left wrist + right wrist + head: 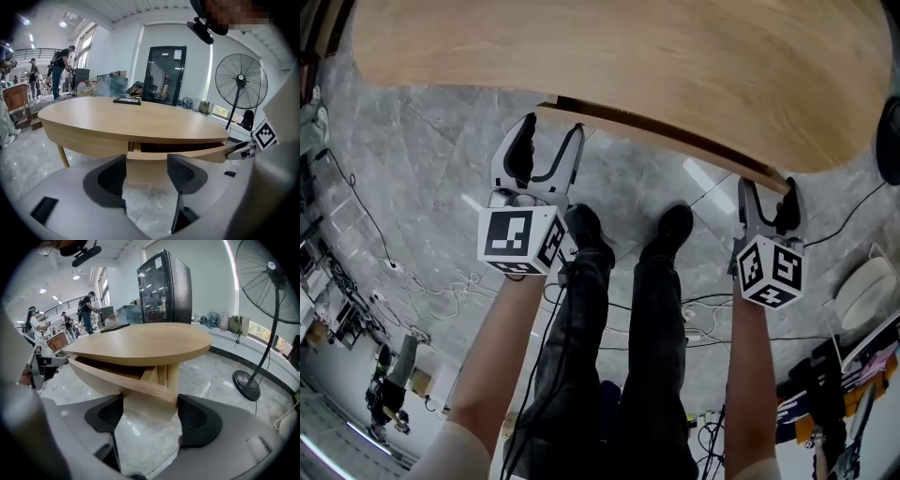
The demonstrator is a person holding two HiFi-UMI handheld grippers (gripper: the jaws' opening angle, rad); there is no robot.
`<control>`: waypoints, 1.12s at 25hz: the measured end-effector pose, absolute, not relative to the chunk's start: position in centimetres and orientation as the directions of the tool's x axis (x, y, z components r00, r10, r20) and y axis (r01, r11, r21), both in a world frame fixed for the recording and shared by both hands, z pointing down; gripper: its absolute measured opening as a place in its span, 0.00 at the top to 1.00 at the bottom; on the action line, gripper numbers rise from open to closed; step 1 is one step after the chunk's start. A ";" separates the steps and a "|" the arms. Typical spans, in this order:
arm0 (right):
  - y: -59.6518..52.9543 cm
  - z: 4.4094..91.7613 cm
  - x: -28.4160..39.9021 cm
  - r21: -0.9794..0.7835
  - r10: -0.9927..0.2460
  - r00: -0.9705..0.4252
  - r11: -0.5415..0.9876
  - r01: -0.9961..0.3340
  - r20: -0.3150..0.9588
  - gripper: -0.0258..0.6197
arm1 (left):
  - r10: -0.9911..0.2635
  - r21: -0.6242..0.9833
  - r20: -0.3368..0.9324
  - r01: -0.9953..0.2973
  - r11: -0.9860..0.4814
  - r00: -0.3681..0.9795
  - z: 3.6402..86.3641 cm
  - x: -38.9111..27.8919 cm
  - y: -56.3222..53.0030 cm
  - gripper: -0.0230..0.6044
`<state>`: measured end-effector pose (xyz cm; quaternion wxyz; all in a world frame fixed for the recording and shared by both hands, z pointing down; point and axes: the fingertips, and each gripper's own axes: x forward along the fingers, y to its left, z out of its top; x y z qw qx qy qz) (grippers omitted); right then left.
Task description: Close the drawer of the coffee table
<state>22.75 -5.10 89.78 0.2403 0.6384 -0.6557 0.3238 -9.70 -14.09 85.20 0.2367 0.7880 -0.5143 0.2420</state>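
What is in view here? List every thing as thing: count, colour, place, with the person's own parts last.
coffee table: one, light wood, ahead of both grippers.
drawer: one, light wood, partly open under the table top.
flat object: one, black, on the table's far side.
glass-door cabinet: one, black, behind the table.
pedestal fan: one, black, on the floor right of the table.
floor: one, grey marble, underfoot.
bystanders: several, dark clothes, left background.
legs: two, black trousers and shoes, between the grippers.
left gripper: one, white, fingers apart at the drawer's left end.
right gripper: one, white, fingers apart at its right end.
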 end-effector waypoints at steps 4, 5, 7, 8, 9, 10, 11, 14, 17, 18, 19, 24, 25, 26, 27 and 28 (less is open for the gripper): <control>-6.3 89.8 23.1 -0.113 -0.695 -0.064 -0.025 -0.993 0.717 0.38 | -0.726 0.114 0.610 -0.942 -0.316 0.318 85.4 -9.8 -15.0 0.53; -6.4 89.8 23.2 -0.111 -0.698 -0.062 -0.026 -0.993 0.713 0.38 | -0.734 0.111 0.606 -0.946 -0.305 0.307 85.4 -9.8 -15.2 0.53; -6.7 89.7 23.3 -0.110 -0.706 -0.059 -0.027 -0.994 0.706 0.38 | -0.746 0.091 0.602 -0.953 -0.289 0.283 85.3 -9.8 -15.3 0.53; -6.8 89.6 23.3 -0.110 -0.710 -0.058 -0.028 -0.994 0.701 0.38 | -0.748 0.082 0.604 -0.955 -0.284 0.275 85.4 -9.8 -15.2 0.55; -7.0 89.6 23.3 -0.109 -0.715 -0.056 -0.029 -0.994 0.697 0.38 | -0.746 0.080 0.607 -0.956 -0.283 0.272 85.6 -9.8 -15.1 0.55; -7.1 89.6 23.3 -0.108 -0.719 -0.055 -0.029 -0.994 0.693 0.38 | -0.743 0.081 0.611 -0.955 -0.284 0.273 85.8 -9.8 -15.0 0.55; -7.3 89.5 23.3 -0.107 -0.723 -0.053 -0.029 -0.994 0.689 0.38 | -0.739 0.082 0.614 -0.954 -0.288 0.276 86.0 -9.7 -15.0 0.55; -7.8 89.5 23.4 -0.104 -0.733 -0.052 -0.025 -0.994 0.678 0.38 | -0.735 0.080 0.614 -0.950 -0.302 0.286 86.5 -9.4 -15.7 0.55; -8.1 89.4 23.5 -0.102 -0.746 -0.051 -0.023 -0.995 0.664 0.38 | -0.742 0.086 0.604 -0.949 -0.305 0.293 86.6 -9.0 -16.5 0.56; -8.3 89.4 23.5 -0.101 -0.750 -0.050 -0.023 -0.995 0.660 0.38 | -0.745 0.091 0.600 -0.951 -0.297 0.290 86.7 -9.0 -16.7 0.56; -8.6 89.4 23.6 -0.100 -0.753 -0.050 -0.022 -0.995 0.656 0.38 | -0.749 0.096 0.599 -0.954 -0.284 0.283 86.9 -9.1 -16.9 0.57; -10.1 89.6 24.2 -0.096 -0.771 -0.052 -0.011 -0.995 0.635 0.38 | -0.766 0.110 0.590 -0.966 -0.236 0.254 87.5 -8.6 -18.5 0.58; -10.3 89.6 24.3 -0.094 -0.775 -0.052 -0.009 -0.996 0.630 0.38 | -0.769 0.110 0.588 -0.967 -0.229 0.249 87.7 -8.4 -18.6 0.59; -10.5 89.6 24.4 -0.091 -0.780 -0.050 -0.008 -0.996 0.624 0.38 | -0.772 0.111 0.586 -0.969 -0.223 0.245 87.8 -8.3 -18.7 0.60; -10.6 89.5 24.4 -0.085 -0.786 -0.047 -0.007 -0.996 0.616 0.38 | -0.776 0.114 0.582 -0.970 -0.215 0.241 87.9 -8.2 -18.8 0.60; -10.6 89.5 24.4 -0.077 -0.794 -0.043 -0.005 -0.997 0.606 0.38 | -0.783 0.118 0.576 -0.971 -0.208 0.237 88.0 -8.2 -18.8 0.60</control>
